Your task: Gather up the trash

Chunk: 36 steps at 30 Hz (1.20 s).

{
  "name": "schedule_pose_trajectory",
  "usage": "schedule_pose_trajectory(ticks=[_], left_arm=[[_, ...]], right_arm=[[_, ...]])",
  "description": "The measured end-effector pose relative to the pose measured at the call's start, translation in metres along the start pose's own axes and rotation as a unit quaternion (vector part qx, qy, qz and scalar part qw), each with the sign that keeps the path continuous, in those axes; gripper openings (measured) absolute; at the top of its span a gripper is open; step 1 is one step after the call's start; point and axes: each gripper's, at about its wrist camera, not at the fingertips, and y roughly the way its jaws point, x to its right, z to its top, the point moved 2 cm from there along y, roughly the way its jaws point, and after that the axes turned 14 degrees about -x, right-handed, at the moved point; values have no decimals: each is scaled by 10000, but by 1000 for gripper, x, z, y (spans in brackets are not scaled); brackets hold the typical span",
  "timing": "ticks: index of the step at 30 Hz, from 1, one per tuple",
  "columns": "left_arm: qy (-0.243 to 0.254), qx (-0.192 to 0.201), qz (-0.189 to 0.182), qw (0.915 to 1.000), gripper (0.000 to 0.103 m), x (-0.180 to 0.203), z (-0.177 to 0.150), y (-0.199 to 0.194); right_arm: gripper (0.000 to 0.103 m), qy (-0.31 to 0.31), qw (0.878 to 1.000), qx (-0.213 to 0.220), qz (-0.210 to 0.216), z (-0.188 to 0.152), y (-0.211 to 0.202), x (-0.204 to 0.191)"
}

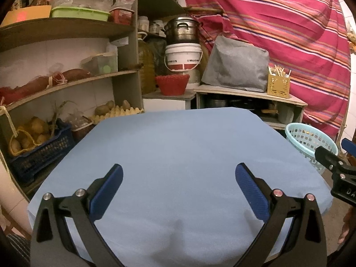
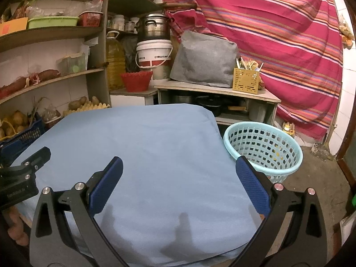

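A light blue cloth covers the table (image 1: 178, 146) (image 2: 142, 138), and no trash shows on it in either view. A pale turquoise perforated basket (image 2: 264, 149) (image 1: 309, 140) stands on the floor at the table's right side; small bits show through its holes. My left gripper (image 1: 179, 173) hovers open over the near part of the cloth, nothing between its blue pads. My right gripper (image 2: 179, 173) is open too, above the table's near right part, its right finger (image 2: 251, 184) overlapping the basket's near rim in the image. Each gripper shows at the other view's edge.
Wooden shelves (image 1: 66, 82) with potatoes, crates and an egg tray stand left of the table. Behind it are a low cabinet (image 2: 218, 91) with a grey covered object, a yellow utensil holder (image 2: 245, 80), a white bucket, a pot, a red basket and an oil jug. A striped cloth hangs at right.
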Motion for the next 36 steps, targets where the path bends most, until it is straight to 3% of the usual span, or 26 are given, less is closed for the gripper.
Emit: schedule_pose_trajectory(ticks=[36], left_arm=[[-56, 112, 103, 9999, 99, 1, 3, -5]], right_arm=[[99, -102, 9999, 15, -79, 0, 1, -1]])
